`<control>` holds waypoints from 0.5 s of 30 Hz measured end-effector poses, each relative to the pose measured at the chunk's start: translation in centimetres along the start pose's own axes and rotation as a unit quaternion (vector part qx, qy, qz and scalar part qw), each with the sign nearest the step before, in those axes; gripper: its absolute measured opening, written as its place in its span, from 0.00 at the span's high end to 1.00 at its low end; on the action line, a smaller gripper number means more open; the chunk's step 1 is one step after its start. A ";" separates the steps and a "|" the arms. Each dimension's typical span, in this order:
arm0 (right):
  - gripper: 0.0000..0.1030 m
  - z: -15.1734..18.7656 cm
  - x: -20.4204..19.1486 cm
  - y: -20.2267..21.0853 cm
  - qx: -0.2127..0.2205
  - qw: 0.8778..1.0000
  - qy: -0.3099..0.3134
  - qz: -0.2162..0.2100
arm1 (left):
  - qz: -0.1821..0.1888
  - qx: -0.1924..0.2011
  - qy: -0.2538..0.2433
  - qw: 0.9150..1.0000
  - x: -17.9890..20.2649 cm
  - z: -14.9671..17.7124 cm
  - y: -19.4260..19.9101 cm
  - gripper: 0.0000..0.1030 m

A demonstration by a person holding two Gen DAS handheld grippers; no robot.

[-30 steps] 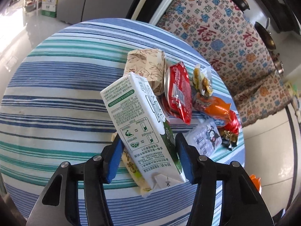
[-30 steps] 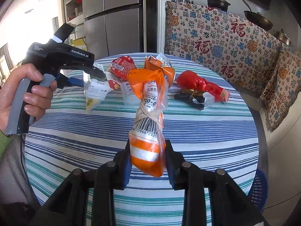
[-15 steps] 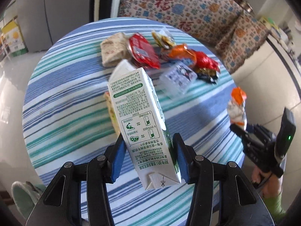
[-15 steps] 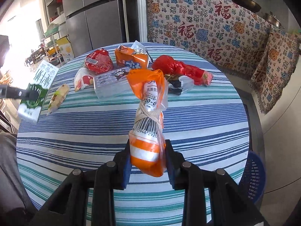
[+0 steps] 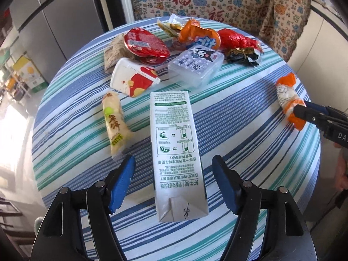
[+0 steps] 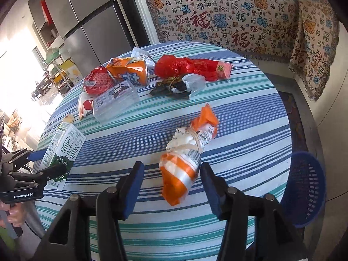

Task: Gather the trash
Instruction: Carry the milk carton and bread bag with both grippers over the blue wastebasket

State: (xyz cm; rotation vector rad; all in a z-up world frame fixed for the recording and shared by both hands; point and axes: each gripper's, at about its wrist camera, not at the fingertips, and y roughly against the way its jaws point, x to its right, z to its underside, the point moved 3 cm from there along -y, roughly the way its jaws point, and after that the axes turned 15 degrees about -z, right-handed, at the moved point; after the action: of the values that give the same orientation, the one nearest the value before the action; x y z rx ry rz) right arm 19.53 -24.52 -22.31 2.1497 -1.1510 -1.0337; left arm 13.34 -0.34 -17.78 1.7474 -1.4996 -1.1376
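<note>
The left gripper [image 6: 52, 163] says "GenRobot.AI", the orange bag [image 6: 187, 152] shows "400", the clear box [image 6: 115, 102] says "80P", and the cloth [image 6: 239, 17] shows many "福" signs.

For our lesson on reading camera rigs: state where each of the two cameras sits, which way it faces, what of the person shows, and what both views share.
Left wrist: on the left gripper, angled down at the striped table; milk carton between its opening jaws, untouched; no body part clearly visible.
Right wrist: on the right gripper, angled down; orange bag between its opening jaws, untouched; a hand at left.
Shared: table, carton, bag, each other's gripper.
</note>
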 end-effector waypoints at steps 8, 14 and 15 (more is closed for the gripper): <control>0.37 -0.5 0.6 -1.1 -0.006 1.000 -0.022 0.019 | 0.007 -0.006 0.000 1.000 -0.5 -0.3 0.0 0.24; 0.62 -0.5 0.4 -1.9 -0.018 0.999 -0.021 0.017 | 0.020 -0.029 -0.012 0.999 0.2 -0.5 -0.8 0.60; 0.62 -0.6 0.1 -1.8 -0.015 1.000 -0.016 0.013 | 0.020 -0.024 -0.009 0.999 0.0 -0.5 -0.6 0.60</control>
State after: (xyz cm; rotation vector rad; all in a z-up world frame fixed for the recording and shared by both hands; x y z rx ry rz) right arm 20.90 -23.63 -23.28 2.0976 -1.1667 -1.0701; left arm 14.03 -0.31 -18.05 1.6720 -1.4995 -1.1611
